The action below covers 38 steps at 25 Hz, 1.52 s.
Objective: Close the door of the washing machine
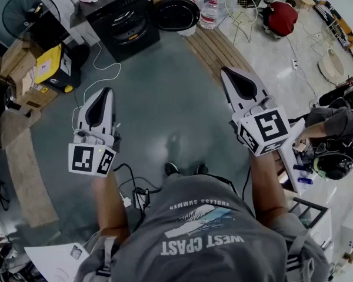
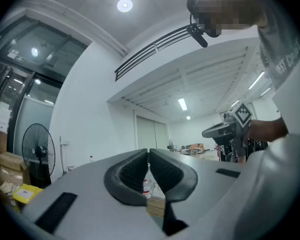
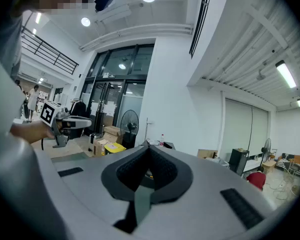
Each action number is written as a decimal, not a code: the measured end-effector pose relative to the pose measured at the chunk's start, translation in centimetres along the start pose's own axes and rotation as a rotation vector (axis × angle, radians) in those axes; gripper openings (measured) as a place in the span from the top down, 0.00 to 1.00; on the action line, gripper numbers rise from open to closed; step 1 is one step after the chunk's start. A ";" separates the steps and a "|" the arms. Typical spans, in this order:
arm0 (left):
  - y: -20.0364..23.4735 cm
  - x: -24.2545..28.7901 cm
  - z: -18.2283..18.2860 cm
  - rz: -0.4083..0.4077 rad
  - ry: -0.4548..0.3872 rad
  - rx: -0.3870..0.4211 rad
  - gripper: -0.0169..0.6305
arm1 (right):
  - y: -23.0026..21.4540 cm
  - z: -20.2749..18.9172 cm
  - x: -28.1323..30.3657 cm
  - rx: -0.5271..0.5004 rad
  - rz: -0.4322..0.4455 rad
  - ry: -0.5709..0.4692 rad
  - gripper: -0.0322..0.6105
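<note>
The person holds both forearms out ahead, bare below grey sleeves. The left gripper (image 1: 107,91) is at centre left of the head view and the right gripper (image 1: 225,70) at centre right. They are well apart, and both point towards the top of the frame. Each gripper's own view shows its jaws together with nothing between them. The washing machine (image 1: 125,16) stands at upper centre-left, well beyond both. It is black, and its round front faces the person. A black round shape (image 1: 176,13) lies just right of it. I cannot tell whether that is its door.

dim head view, bright ceiling lamps (image 2: 124,4), dark fisheye edges
</note>
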<state>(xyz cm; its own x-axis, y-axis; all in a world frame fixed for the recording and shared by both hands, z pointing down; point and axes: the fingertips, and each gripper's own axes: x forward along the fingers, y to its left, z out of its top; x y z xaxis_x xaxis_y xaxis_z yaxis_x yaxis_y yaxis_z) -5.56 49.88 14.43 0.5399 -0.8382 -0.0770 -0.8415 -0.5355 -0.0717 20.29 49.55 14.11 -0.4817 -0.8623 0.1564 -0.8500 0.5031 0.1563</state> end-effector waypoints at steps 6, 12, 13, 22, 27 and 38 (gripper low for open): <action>1.9 -0.5 -0.3 -0.008 -0.003 -0.005 0.93 | 1.5 0.3 1.1 -0.004 -0.007 0.005 0.91; 3.4 -1.1 -0.8 -0.028 -0.009 -0.014 0.93 | 3.2 0.8 2.0 -0.015 -0.016 0.002 0.91; 3.7 -1.0 -0.8 -0.029 -0.010 -0.015 0.93 | 3.4 0.8 2.1 -0.016 -0.011 -0.003 0.91; 4.5 0.1 -2.4 -0.015 0.007 -0.037 0.93 | 1.7 0.3 3.8 0.039 -0.020 -0.025 0.90; 5.7 2.1 -3.4 0.030 0.031 -0.031 0.93 | -1.4 -0.8 6.7 0.055 -0.015 -0.026 0.90; 6.6 10.6 -5.0 0.121 0.071 -0.030 0.93 | -9.9 -2.3 14.3 0.075 0.065 -0.025 0.90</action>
<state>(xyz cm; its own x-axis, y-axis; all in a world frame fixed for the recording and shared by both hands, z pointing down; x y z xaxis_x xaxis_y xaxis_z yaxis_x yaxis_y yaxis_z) -5.53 36.95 18.12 0.4328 -0.9014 -0.0126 -0.9011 -0.4321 -0.0361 22.29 32.35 17.08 -0.5406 -0.8297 0.1393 -0.8299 0.5530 0.0732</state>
